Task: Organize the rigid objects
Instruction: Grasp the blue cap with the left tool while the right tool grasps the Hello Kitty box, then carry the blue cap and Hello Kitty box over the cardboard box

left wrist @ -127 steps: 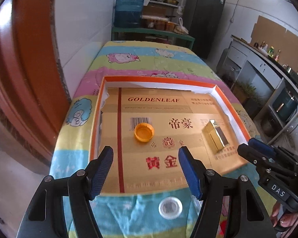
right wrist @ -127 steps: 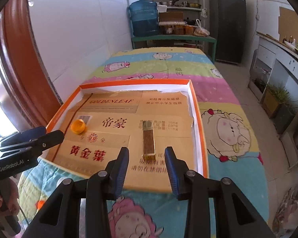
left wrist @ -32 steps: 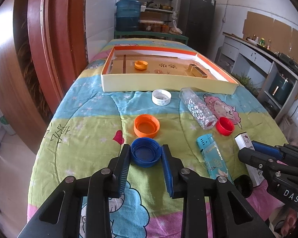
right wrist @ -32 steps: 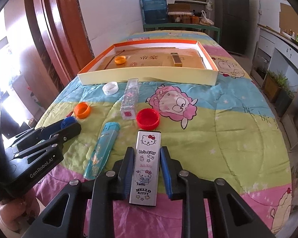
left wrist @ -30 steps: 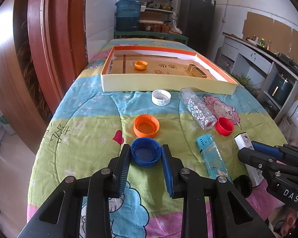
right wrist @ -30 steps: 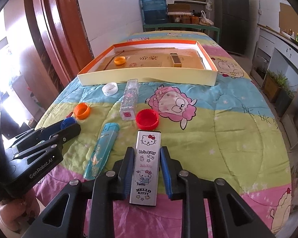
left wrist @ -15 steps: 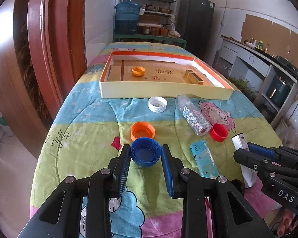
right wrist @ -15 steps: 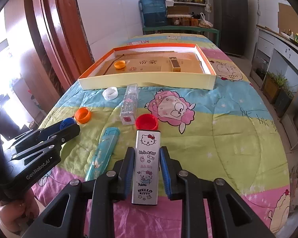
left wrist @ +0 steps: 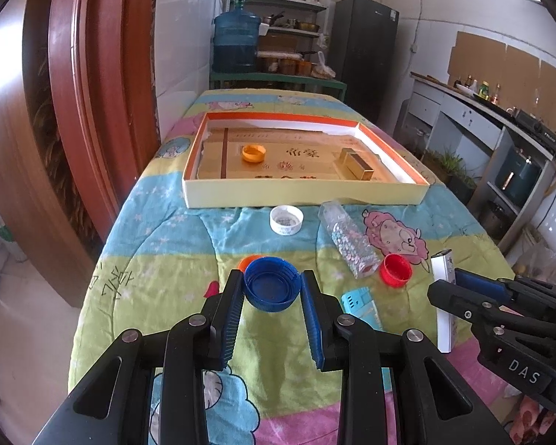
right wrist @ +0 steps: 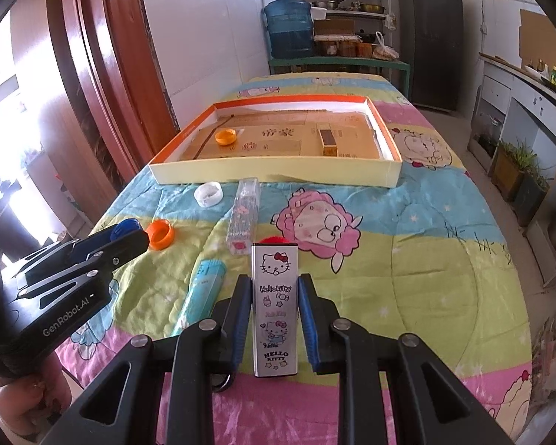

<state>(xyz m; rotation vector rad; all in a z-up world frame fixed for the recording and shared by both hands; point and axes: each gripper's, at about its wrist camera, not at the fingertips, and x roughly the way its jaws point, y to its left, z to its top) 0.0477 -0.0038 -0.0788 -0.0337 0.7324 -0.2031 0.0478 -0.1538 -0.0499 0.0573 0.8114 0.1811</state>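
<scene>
A: Blue plastic, that cap (left wrist: 272,288), open side up, pinched between the pads of the left tongs (left wrist: 272,289). The jaws have narrowed to its width and it looks lifted off the quilt (left wrist: 159,267). An orange cap (left wrist: 245,262) peeks out just behind it, at eleven o'clock.

B: And where is it bound?

A: The tray (left wrist: 307,196), I'd guess, straight on at twelve o'clock, with a yellow cap (left wrist: 254,153) and a gold box (left wrist: 356,165) lying in it. The grip is only on the ribbed rim, so a tilt could let the cap pop out. On the way it passes over the white cap (left wrist: 286,219) and a clear bottle (left wrist: 352,241) at one o'clock; a low carry might knock them.

B: Now the other camera.

A: The right tongs (right wrist: 274,296) are closed on a Hello Kitty tin (right wrist: 275,311) held lengthwise, its far end sticking out past the fingertips. It's smooth and long, so I'd expect it to swivel if swung fast. A red cap (right wrist: 274,240) sits just behind that end; the teal lighter (right wrist: 202,293) lies at ten o'clock. The tray wall (right wrist: 278,176) at twelve is the catch: come in low and the tin's nose strikes it.
</scene>
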